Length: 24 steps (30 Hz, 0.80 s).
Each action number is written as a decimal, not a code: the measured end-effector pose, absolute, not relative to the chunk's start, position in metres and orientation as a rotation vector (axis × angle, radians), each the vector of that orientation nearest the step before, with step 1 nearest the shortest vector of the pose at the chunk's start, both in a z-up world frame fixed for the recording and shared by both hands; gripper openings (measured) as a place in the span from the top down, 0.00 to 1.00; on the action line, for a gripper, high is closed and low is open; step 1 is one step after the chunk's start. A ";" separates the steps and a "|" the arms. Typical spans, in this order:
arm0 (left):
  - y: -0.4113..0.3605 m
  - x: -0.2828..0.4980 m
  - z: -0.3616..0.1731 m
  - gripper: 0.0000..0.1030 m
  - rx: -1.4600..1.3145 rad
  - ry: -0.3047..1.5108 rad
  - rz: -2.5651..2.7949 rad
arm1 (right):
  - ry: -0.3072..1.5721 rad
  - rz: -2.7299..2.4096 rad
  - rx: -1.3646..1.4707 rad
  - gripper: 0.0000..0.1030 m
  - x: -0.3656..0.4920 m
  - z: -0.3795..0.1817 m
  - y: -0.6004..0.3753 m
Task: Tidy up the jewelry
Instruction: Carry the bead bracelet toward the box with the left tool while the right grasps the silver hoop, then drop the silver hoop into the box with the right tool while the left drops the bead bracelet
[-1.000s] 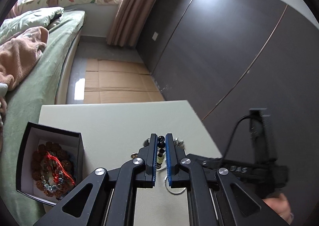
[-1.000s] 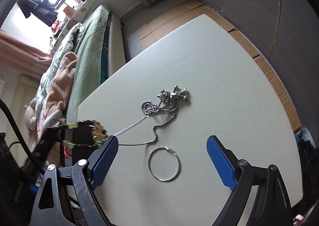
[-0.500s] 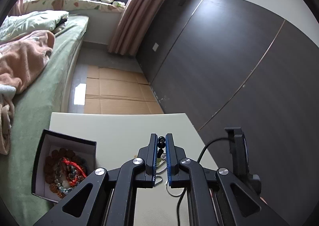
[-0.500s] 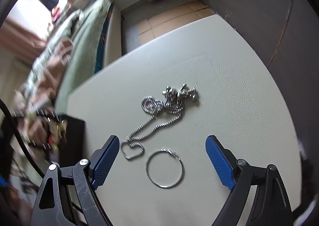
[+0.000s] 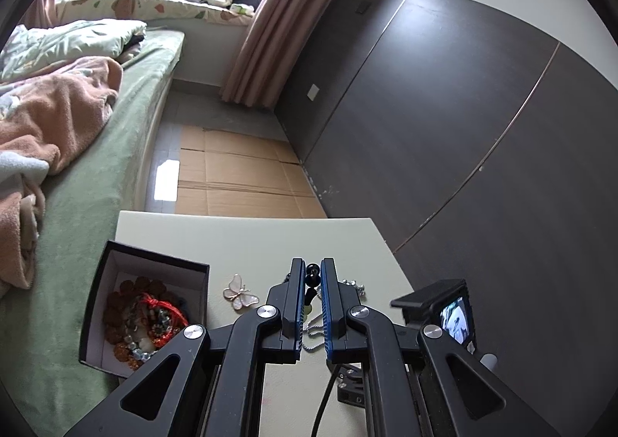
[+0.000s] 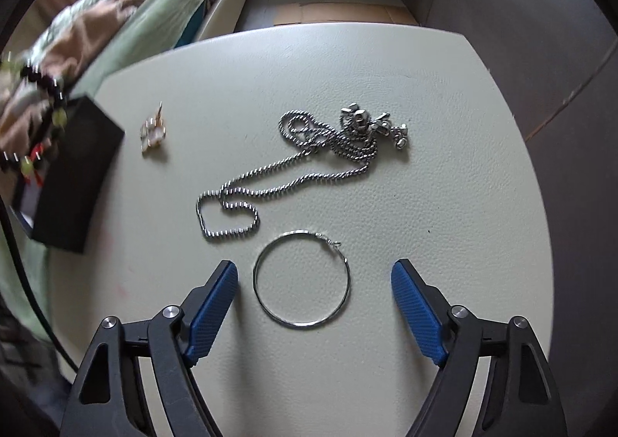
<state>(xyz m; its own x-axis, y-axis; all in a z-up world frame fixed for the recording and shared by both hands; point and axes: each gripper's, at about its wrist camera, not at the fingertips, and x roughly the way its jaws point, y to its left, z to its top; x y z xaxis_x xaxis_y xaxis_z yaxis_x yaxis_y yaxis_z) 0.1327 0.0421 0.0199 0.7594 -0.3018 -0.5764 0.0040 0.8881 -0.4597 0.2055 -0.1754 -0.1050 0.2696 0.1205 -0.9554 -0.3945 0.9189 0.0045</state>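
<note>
the right gripper (image 6: 313, 304) has its fingers spread wide and just closing a little, with nothing pinched. the thin round silver hoop earring (image 6: 302, 279) lies flat on the pale surface (image 6: 444, 128) between them, toward 12 o'clock. the left gripper (image 5: 309, 305) is clenched on a black and green bead bracelet (image 5: 311, 275).

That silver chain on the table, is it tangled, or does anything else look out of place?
Yes. The silver chain lies in a bunched heap around its pendant, one loop trailing toward the hoop earring. A butterfly piece lies loose beside the black box.
</note>
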 end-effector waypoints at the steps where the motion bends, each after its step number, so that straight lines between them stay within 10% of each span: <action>1: 0.042 0.132 0.020 0.92 -0.455 0.696 -0.169 | 1.239 0.355 -0.284 0.29 0.201 -0.105 -0.173; 4: 0.042 0.129 0.020 0.92 -0.449 0.694 -0.159 | 1.226 0.388 -0.294 0.51 0.195 -0.100 -0.172; 24: 0.087 0.111 0.026 0.92 -0.477 0.657 -0.055 | 1.106 0.582 0.026 0.51 0.189 -0.047 -0.175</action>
